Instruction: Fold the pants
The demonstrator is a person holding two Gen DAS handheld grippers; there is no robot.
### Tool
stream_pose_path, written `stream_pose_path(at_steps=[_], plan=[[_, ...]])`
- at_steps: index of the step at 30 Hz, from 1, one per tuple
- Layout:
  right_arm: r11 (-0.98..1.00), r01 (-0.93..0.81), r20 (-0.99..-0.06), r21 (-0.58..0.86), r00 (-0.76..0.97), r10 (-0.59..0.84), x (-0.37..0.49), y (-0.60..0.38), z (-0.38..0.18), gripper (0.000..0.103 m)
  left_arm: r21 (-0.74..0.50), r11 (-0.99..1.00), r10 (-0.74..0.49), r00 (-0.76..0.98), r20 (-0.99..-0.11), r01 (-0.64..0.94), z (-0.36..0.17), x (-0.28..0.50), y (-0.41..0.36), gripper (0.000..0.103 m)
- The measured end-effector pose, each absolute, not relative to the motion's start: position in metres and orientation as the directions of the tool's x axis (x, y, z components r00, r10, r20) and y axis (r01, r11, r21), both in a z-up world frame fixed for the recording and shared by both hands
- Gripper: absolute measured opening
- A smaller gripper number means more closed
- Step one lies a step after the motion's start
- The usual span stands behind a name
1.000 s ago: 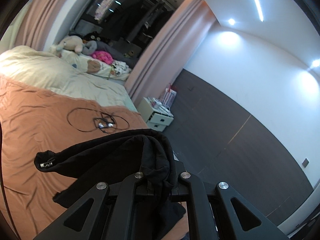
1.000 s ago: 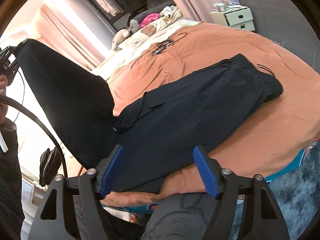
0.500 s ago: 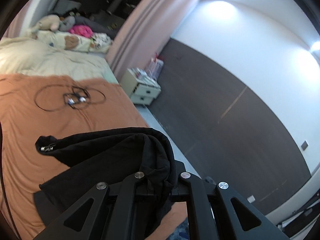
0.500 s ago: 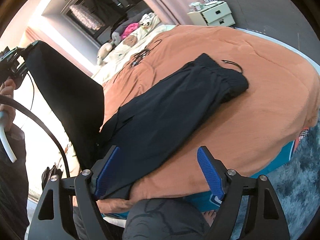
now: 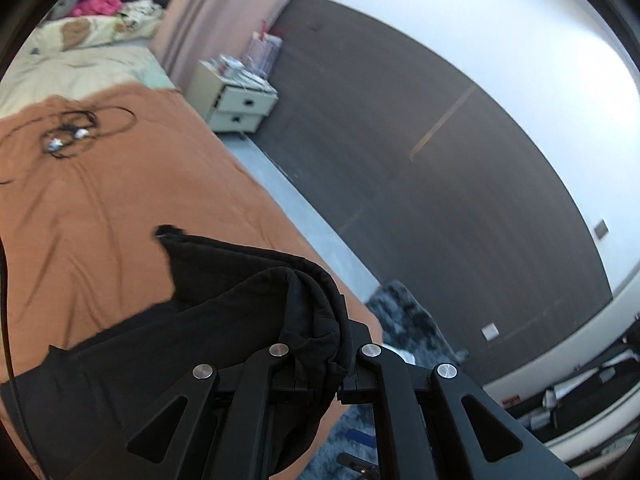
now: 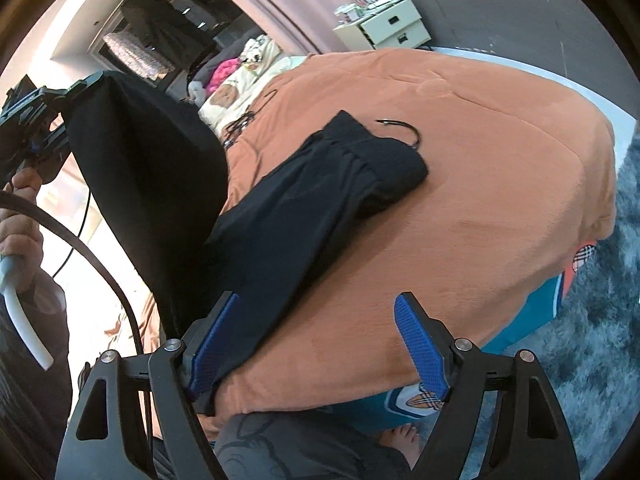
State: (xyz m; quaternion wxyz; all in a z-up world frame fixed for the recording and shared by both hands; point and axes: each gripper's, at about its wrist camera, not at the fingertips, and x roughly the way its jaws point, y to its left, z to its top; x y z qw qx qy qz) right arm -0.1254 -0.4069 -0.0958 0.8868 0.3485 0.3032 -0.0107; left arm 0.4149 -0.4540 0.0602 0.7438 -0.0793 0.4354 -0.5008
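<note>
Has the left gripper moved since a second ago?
Yes. The left gripper, shut on the pants, swung toward the bed's foot: the nightstand slid up-left.

- One pair of black pants (image 6: 304, 208), partly spread on the bed, partly lifted.
- One bed with one orange blanket (image 6: 500, 168) over it.
- Two grippers: left gripper (image 5: 320, 364), right gripper (image 6: 316, 344).
- Two blue pads (image 6: 420, 344) on the right gripper.
- One hand (image 6: 20, 216) seen gripping the left gripper's handle.
- One bare foot (image 6: 400, 438) at the bed's edge.
- One cream nightstand (image 5: 236, 104) with two drawers.
- One tangle of black cable (image 5: 68, 132) on the blanket.
- One shaggy grey rug (image 6: 600, 300).
- One pink garment (image 5: 96, 4) by the pillows.
- One wall socket plate (image 5: 490, 332), low on the dark wall.
</note>
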Motion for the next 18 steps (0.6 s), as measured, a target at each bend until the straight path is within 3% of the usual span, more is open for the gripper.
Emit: stream_pose_path(at_steps=[4, 6, 8, 11, 13, 18], plan=[[0.745, 0.251, -0.554, 0.617, 0.811, 0.186, -0.125, -0.408, -0.097, 0.078, -0.547, 0.463, -0.79, 0.046, -0.612, 0.697, 0.037, 0.405, -0.485, 0.008], [0.741, 0.256, -0.557, 0.62, 0.809, 0.187, -0.124, -0.409, -0.097, 0.078, -0.532, 0.47, -0.757, 0.011, -0.654, 0.704, 0.023, 0.401, -0.495, 0.015], [0.74, 0.259, -0.56, 0.621, 0.807, 0.188, -0.123, -0.409, -0.096, 0.078, -0.547, 0.459, -0.747, -0.029, -0.664, 0.701, 0.012, 0.398, -0.497, 0.048], [0.741, 0.257, -0.564, 0.62, 0.803, 0.193, -0.121, -0.407, -0.094, 0.078, -0.562, 0.461, -0.748, -0.04, -0.663, 0.687, 0.003, 0.396, -0.483, 0.069], [0.743, 0.256, -0.566, 0.619, 0.801, 0.195, -0.118, -0.406, -0.092, 0.078, -0.575, 0.465, -0.755, -0.038, -0.655, 0.673, 0.001, 0.397, -0.465, 0.075], [0.742, 0.24, -0.567, 0.625, 0.794, 0.221, -0.108, -0.409, -0.09, 0.078, -0.563, 0.533, -0.747, 0.038, -0.664, 0.632, -0.007, 0.401, -0.409, 0.076]])
